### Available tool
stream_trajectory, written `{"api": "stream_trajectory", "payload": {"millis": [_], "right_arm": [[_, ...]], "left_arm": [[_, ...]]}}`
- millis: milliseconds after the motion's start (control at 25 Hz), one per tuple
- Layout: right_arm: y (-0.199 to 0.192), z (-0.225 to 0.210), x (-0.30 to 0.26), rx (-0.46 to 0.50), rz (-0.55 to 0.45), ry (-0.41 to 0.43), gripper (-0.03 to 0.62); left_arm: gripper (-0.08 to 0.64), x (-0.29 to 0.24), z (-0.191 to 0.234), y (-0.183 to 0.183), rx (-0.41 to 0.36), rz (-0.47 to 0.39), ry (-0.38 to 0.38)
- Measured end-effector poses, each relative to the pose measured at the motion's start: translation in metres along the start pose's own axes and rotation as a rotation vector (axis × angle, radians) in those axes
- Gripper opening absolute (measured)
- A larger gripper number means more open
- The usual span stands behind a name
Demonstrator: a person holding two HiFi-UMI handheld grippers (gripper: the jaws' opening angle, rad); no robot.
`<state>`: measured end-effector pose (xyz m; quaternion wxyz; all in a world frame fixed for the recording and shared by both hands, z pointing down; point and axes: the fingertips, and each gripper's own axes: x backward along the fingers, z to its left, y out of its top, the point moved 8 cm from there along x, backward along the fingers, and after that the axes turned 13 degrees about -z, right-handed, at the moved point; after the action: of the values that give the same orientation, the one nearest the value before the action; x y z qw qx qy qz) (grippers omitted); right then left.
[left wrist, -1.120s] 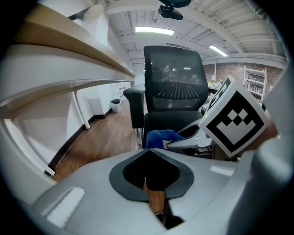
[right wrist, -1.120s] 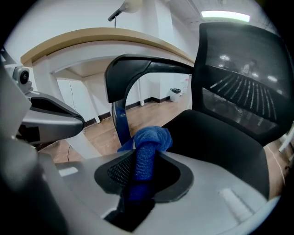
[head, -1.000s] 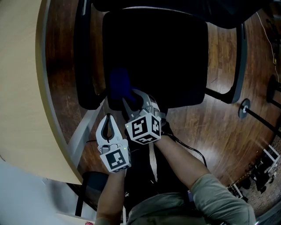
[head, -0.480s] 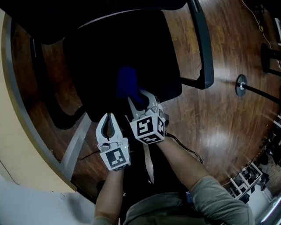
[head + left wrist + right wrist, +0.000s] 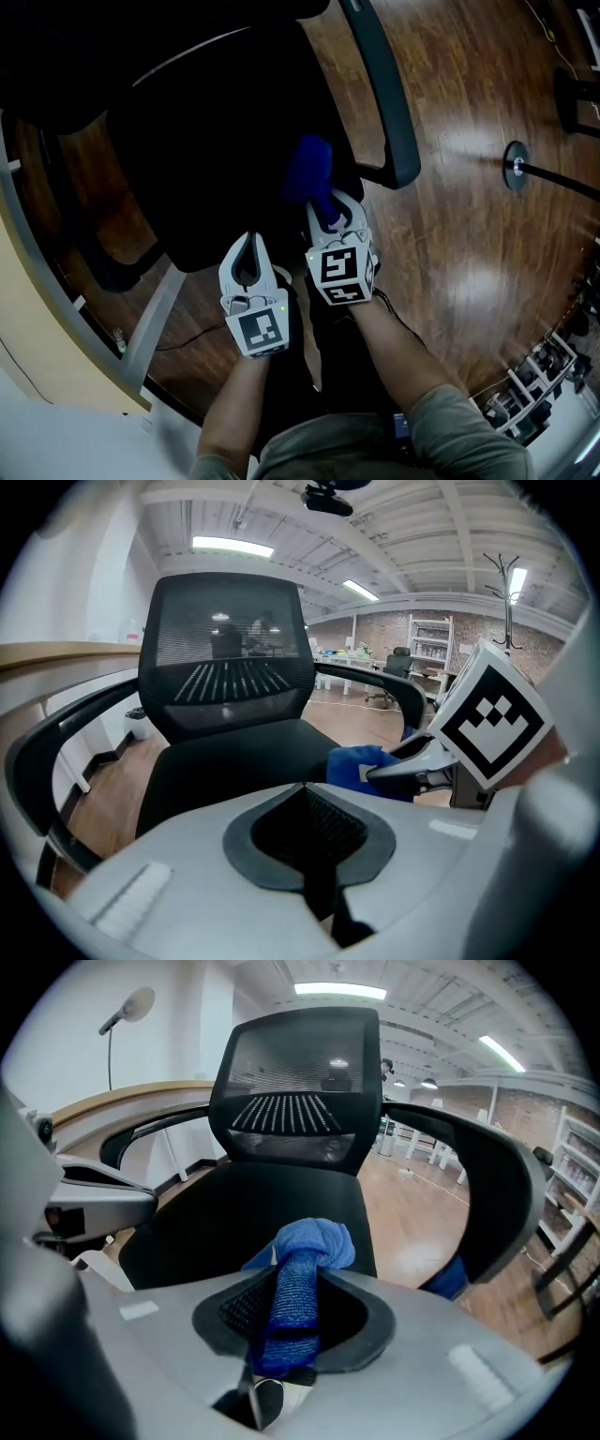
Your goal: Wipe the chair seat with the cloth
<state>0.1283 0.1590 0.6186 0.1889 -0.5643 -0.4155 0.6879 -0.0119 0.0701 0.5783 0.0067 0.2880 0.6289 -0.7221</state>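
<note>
Cloth (image 5: 302,1241) of blue knitted terry, rolled into a ribbed strip with a bunched, soft end, is clamped between the jaws of the right gripper (image 5: 330,204), which are closed firmly on it. The bunched end pokes out past the fingertips over the front corner of the chair seat (image 5: 281,1194), next to the curved dark armrest (image 5: 384,103); whether it touches the upholstery cannot be told. The seat is a broad, matte black pad with rounded edges, and behind it rises a black mesh backrest (image 5: 300,1082) (the weave shows as fine ribs under the ceiling lights). Most of the seat lies bare toward its far and left edges. Glossy brown wooden floor (image 5: 469,234) spreads open to the right, while a pale curved desk (image 5: 28,309) hems in the chair's left side. The left gripper (image 5: 248,246) hangs just beside the right one at the seat's front edge, its jaws brought together at the tips with nothing between them. Both forearms reach forward side by side, and both grippers slant downward toward the seat.
</note>
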Motion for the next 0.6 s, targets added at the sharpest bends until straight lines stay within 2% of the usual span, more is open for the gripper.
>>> {"api": "stream_trajectory", "payload": {"millis": [360,600], "right_arm": [[-0.034,-0.042,0.017,-0.061,0.050,-0.088,0.106],[-0.058,-0.051,0.018,-0.087,0.087,-0.096,0.106]], "left_arm": [[0.005,-0.022,-0.044,-0.001,-0.010,-0.008,-0.066],[0.005,-0.022,-0.060,-0.012,-0.009,0.004,-0.073]]}}
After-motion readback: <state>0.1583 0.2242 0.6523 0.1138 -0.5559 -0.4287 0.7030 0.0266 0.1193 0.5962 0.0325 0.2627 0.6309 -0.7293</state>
